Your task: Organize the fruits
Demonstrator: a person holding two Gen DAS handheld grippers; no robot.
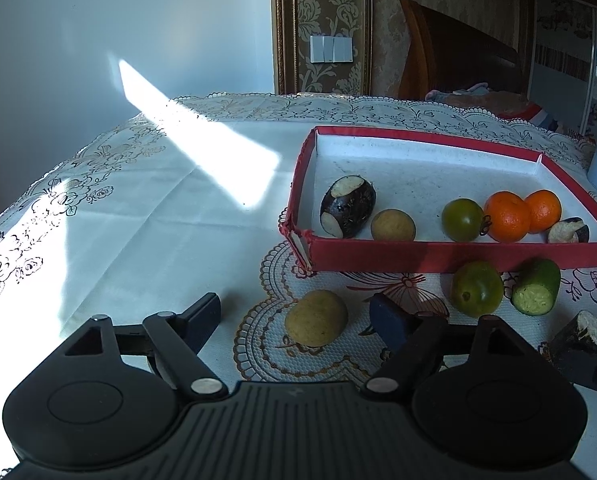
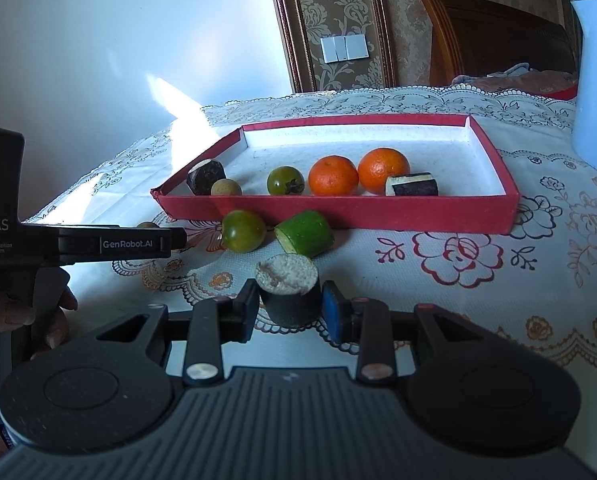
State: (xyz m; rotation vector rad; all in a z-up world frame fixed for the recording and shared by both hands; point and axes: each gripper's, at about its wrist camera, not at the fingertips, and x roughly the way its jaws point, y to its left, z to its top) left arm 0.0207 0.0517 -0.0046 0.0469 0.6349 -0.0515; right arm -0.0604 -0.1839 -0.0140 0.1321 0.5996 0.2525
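A red box [image 1: 418, 249] [image 2: 338, 211] holds two oranges [image 1: 507, 216] [image 2: 333, 175], a green tomato [image 1: 462, 220] [image 2: 285, 180], a tan longan [image 1: 392, 225] [image 2: 226, 188] and two dark cut chunks [image 1: 347, 206] [image 2: 411, 185]. In front of it on the cloth lie a tan fruit [image 1: 316, 318], a green tomato [image 1: 477, 289] [image 2: 243, 231] and a cut cucumber piece [image 1: 536, 293] [image 2: 304, 234]. My left gripper [image 1: 298, 320] is open with the tan fruit between its fingers. My right gripper [image 2: 290, 308] is shut on a dark chunk with a pale cut top [image 2: 288, 294] [image 1: 582, 336].
A lace tablecloth [image 1: 158, 200] [image 2: 538, 280] covers the table. A pale blue jug [image 2: 596, 80] stands at the right behind the box. The left gripper's body [image 2: 78, 244] and the hand holding it show at the left of the right wrist view.
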